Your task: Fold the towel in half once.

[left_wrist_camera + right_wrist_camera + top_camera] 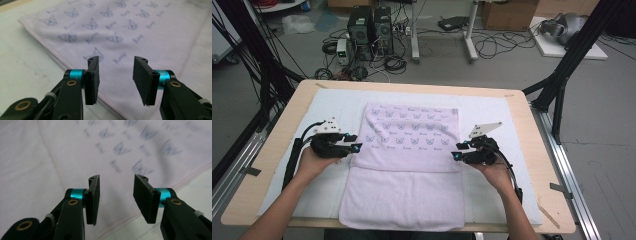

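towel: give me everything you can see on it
The towel is pale lilac, soft terry-like cloth with a stitched hem. It lies flat on the white mat, its far part folded toward the person over the near part: the upper layer carries rows of small blue cat-face prints and script, the near layer is plain. The left gripper and right gripper sit at the upper layer's near corners, jaws open, not clamping it.

Each tool, left and right, is black with teal collars, brass rivets, rough black pads, a grey three-cornered plate and a black cable.
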